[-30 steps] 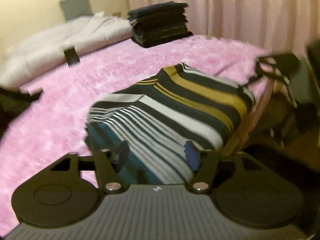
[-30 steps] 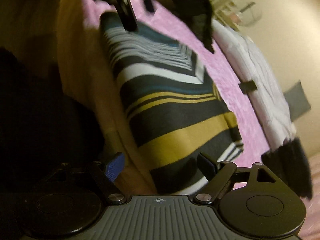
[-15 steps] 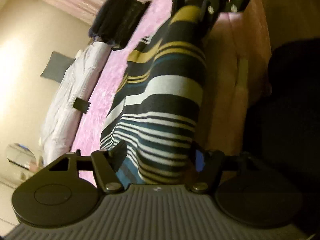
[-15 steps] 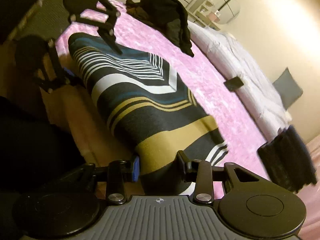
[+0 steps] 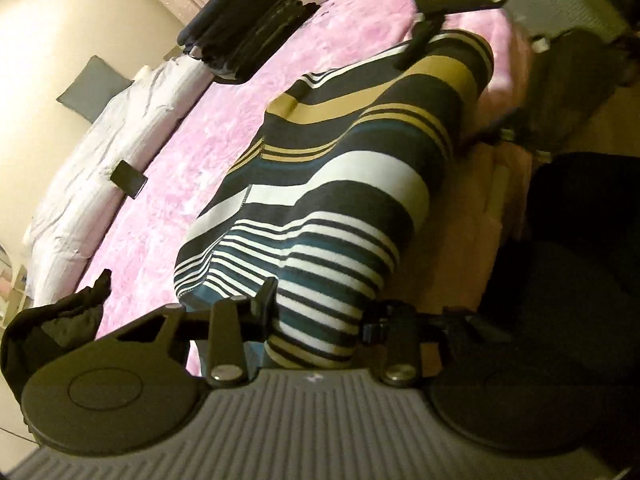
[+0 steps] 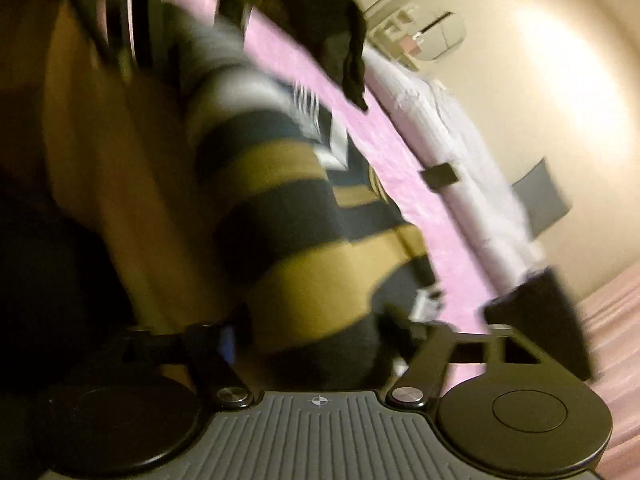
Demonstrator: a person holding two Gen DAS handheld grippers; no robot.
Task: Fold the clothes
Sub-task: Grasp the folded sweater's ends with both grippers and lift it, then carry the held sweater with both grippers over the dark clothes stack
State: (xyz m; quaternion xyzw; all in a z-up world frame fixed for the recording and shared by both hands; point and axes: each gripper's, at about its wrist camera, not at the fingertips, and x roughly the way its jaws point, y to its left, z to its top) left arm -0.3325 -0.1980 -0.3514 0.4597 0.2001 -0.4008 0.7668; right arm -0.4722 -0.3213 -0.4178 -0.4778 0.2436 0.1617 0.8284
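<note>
The left gripper point(image 5: 318, 306) is closing on the near end of the striped garment point(image 5: 340, 184), with the narrow-striped hem already between its jaws; the far finger point(image 5: 267, 294) is against the cloth and the pads look to be pressing it, so I read this as a grip. The right gripper point(image 6: 314, 326) has the opposite, mustard-banded end between its jaws, which are opening at this moment. That view is smeared by motion, so whether its pads actually press the fabric cannot be told for certain.

Taking the garment as the landmark: it lies folded into a long strip along the near edge of the pink blanket point(image 5: 200, 152), partly draped over the side of the bed. Beyond it on the blanket sits a stack of dark folded clothes point(image 5: 248, 36), and off its near end lies a crumpled black garment point(image 5: 60, 320).

The strip's long axis runs straight from one gripper to the other, each gripper at its own end. A next fold across the length would turn on bringing one end over towards the other; the left end seems the better secured.
</note>
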